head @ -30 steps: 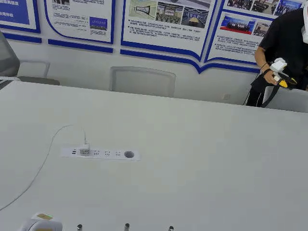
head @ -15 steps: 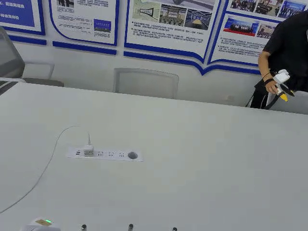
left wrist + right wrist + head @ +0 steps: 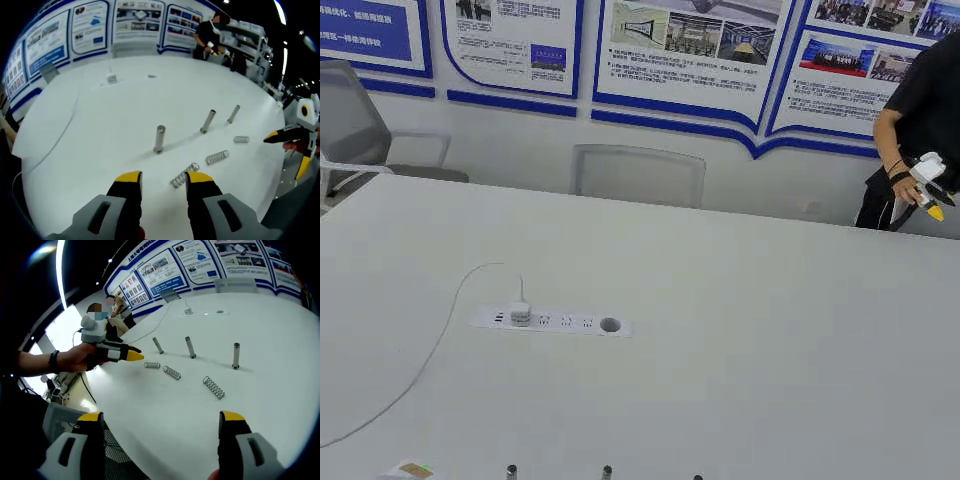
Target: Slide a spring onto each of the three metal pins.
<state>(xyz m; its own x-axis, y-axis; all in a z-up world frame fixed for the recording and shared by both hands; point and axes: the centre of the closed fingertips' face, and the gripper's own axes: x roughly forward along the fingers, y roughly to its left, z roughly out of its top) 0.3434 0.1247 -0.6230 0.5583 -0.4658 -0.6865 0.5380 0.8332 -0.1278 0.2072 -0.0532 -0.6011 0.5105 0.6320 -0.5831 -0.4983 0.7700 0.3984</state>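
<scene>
The left claw (image 3: 164, 177) is held released over the white counter (image 3: 100, 130), its yellow-tipped jaws apart and nothing gripped. In the left gripper view three metal pins (image 3: 159, 139) are seen standing upright in a row. Three springs (image 3: 217, 157) lie loose on their sides in front of them, none slid onto a pin. The nearest spring lies just beyond the jaw tips. The right claw (image 3: 160, 416) is likewise released, its jaws spread wide and empty. In the right gripper view the pins and springs are seen from the other side, with the left claw held in a hand (image 3: 75, 357) near the end spring. In the head view the pin tops are caught at the lower edge. Farther along the counter a power strip (image 3: 552, 321), a plugged charger (image 3: 520, 313) and its cable (image 3: 430, 350) are shown.
</scene>
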